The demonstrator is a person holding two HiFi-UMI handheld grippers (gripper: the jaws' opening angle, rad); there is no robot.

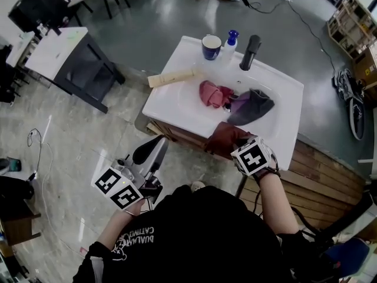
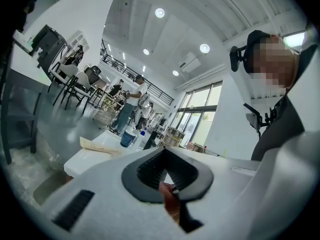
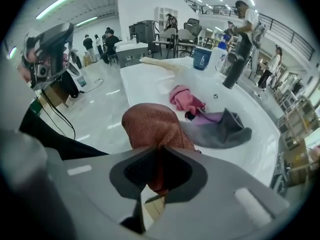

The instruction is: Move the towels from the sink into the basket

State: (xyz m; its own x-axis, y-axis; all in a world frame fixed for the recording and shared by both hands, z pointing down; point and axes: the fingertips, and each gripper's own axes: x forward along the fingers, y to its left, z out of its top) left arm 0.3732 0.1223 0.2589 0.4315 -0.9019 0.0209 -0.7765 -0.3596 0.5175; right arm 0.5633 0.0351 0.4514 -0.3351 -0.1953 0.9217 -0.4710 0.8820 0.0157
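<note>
A rust-brown towel (image 1: 224,139) (image 3: 150,126) hangs over the front rim of the white sink (image 1: 177,102) (image 3: 145,79). My right gripper (image 1: 233,148) (image 3: 159,171) points steeply down and is shut on it, with the cloth pinched between the pads. A pink towel (image 1: 211,93) (image 3: 186,98) and a grey and purple towel (image 1: 254,106) (image 3: 222,130) lie in the basin beyond. My left gripper (image 1: 150,150) (image 2: 167,176) is held low and level to the left of the sink, jaws together with nothing in them. No basket shows in any view.
A black faucet (image 1: 250,52), a blue cup (image 1: 211,46) and a soap bottle (image 1: 230,43) stand at the sink's back. A wooden strip (image 1: 171,77) lies on its left rim. A wooden cabinet (image 1: 321,184) is below, and a table (image 1: 65,49) stands at the far left.
</note>
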